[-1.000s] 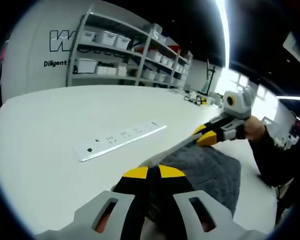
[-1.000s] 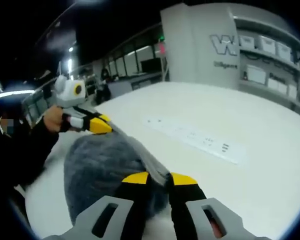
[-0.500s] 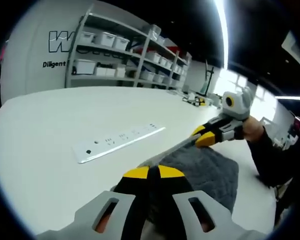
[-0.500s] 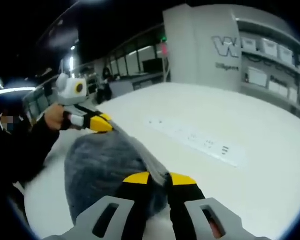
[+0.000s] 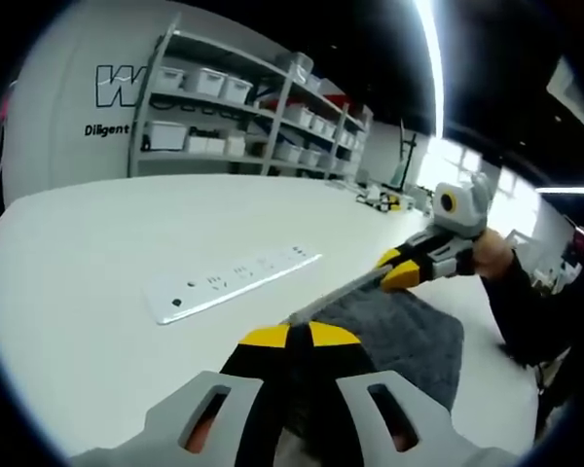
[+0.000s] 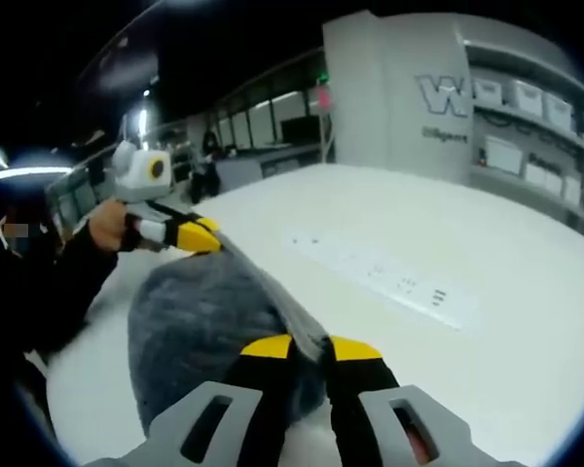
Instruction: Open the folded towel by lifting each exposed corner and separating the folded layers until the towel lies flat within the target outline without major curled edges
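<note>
A dark grey towel (image 5: 409,336) is held up off the white table (image 5: 88,263), its upper edge pulled taut between the two grippers. My left gripper (image 5: 290,336) is shut on one corner of the towel's edge. Across from it, the right gripper (image 5: 397,268) pinches the other corner, held by a person's hand. In the right gripper view, my right gripper (image 6: 310,345) is shut on the towel (image 6: 195,321), and the left gripper (image 6: 197,236) grips the far corner. The towel's body hangs below the stretched edge.
A long white power strip (image 5: 234,280) lies on the table beyond the towel, also the power strip (image 6: 384,277). Shelves with white bins (image 5: 234,107) stand along the wall. A person's dark sleeve (image 5: 540,311) is at the right.
Both grippers have lifted slightly and drawn a bit farther apart, keeping the towel's edge taut. Both stay shut on the towel.
</note>
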The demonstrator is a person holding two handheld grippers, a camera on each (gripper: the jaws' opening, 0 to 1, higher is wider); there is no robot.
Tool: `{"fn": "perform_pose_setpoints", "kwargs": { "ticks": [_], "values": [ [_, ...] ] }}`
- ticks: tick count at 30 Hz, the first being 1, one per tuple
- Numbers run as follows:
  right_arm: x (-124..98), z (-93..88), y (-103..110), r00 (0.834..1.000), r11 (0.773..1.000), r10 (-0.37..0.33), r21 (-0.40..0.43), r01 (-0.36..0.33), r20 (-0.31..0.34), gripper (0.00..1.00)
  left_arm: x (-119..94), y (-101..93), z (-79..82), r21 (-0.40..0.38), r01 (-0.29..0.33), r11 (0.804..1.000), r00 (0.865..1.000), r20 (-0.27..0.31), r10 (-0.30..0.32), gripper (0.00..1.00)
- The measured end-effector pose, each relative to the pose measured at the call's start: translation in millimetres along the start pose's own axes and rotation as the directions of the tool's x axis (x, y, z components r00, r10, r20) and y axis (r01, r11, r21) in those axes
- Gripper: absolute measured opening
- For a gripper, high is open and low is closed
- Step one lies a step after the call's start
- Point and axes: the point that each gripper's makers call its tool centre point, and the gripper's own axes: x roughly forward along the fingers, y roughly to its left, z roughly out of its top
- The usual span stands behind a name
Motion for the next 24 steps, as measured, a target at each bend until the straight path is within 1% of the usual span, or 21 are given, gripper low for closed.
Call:
{"fn": "perform_pose_setpoints", "kwargs": {
  "ticks": [6, 8, 10, 12, 15, 18, 19, 20, 21, 22, 24],
  "values": [
    [-3.6, 4.1, 1.4, 1.000, 1.000, 0.001, -0.016, -0.001, 0.011, 0.09, -2.0, -5.0, 1.3, 0.008, 0.004, 1.000, 1.000, 0.004, -0.005, 0.03],
    [-2.3, 2.7, 0.5, 1.000, 0.999, -0.006, -0.045, 0.007, 0.008, 0.12, -2.7, -7.1, 1.5, 0.009, 0.007, 1.000, 1.000, 0.007, -0.007, 0.03],
    [-1.3, 1.0, -2.2, 1.000, 0.999, -0.018, -0.039, 0.018, -0.001, 0.13, -3.3, -8.7, 1.6, 0.010, 0.009, 1.000, 1.000, 0.009, -0.009, 0.03],
    [-1.9, 0.0, 0.3, 1.000, 0.999, -0.014, -0.035, 0.014, 0.000, 0.12, -3.9, -10.3, 1.4, 0.010, 0.011, 1.000, 1.000, 0.011, -0.011, 0.02],
    [-4.1, 3.5, 4.6, 1.000, 1.000, 0.002, -0.022, -0.001, 0.011, 0.08, -4.7, -12.0, 0.0, 0.008, 0.012, 1.000, 1.000, 0.010, -0.013, 0.02],
    [-4.8, 4.3, 5.7, 1.000, 1.000, 0.006, -0.021, -0.006, 0.015, 0.08, -4.6, -13.1, -4.1, -0.003, 0.016, 1.000, 1.000, 0.003, -0.016, 0.03],
    [-4.7, 4.0, 5.9, 1.000, 1.000, 0.007, -0.023, -0.006, 0.014, 0.07, -4.3, -13.5, -8.5, -0.006, 0.019, 1.000, 1.000, -0.010, -0.019, 0.03],
    [-4.4, 3.6, 6.1, 1.000, 1.000, 0.006, -0.027, -0.006, 0.013, 0.07, -4.3, -13.5, -14.6, 0.011, 0.018, 1.000, 0.999, -0.033, -0.018, 0.05],
    [-3.8, 3.0, 6.5, 1.000, 1.000, 0.005, -0.030, -0.005, 0.011, 0.07, -4.6, -8.9, -18.0, 0.057, -0.004, 0.998, 0.999, -0.041, 0.006, 0.10],
    [-3.2, 2.6, 6.7, 1.000, 0.999, 0.003, -0.033, -0.002, 0.008, 0.07, -4.7, -6.6, -17.7, 0.063, -0.020, 0.998, 0.999, -0.035, 0.022, 0.18],
    [-2.9, 1.8, 7.2, 1.000, 0.999, 0.001, -0.036, -0.001, 0.003, 0.07, -4.3, -5.9, -17.4, 0.061, -0.026, 0.998, 0.999, -0.026, 0.027, 0.43]
  ]
}}
